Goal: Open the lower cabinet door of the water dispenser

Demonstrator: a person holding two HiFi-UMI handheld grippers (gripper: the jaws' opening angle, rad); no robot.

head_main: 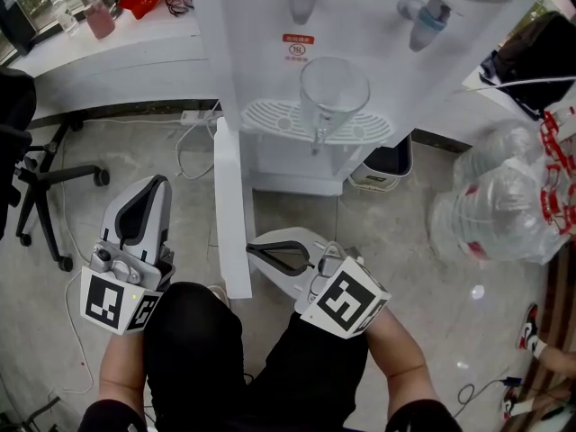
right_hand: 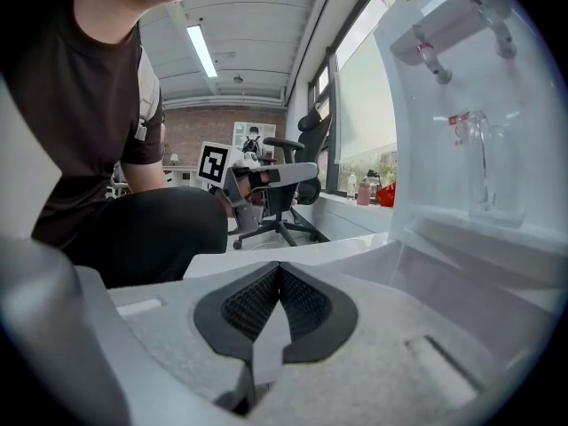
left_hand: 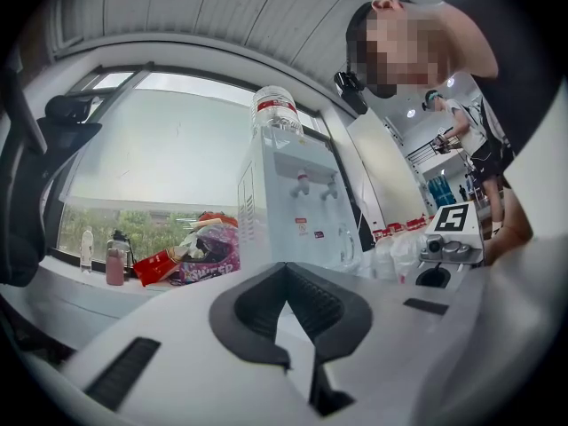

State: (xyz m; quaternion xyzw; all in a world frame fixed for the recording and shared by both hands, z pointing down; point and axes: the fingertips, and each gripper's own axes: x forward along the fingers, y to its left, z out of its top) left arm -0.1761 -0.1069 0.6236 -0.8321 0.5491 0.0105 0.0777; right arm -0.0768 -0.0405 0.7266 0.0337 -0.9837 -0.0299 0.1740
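Jaws of the left gripper (head_main: 155, 187) are pressed together, empty, parked aside. Lower cabinet door (head_main: 230, 214) stands swung out from the water dispenser (head_main: 270, 25); right gripper (head_main: 255, 252), likewise closed on nothing, sits beside its edge, probably as a pusher.
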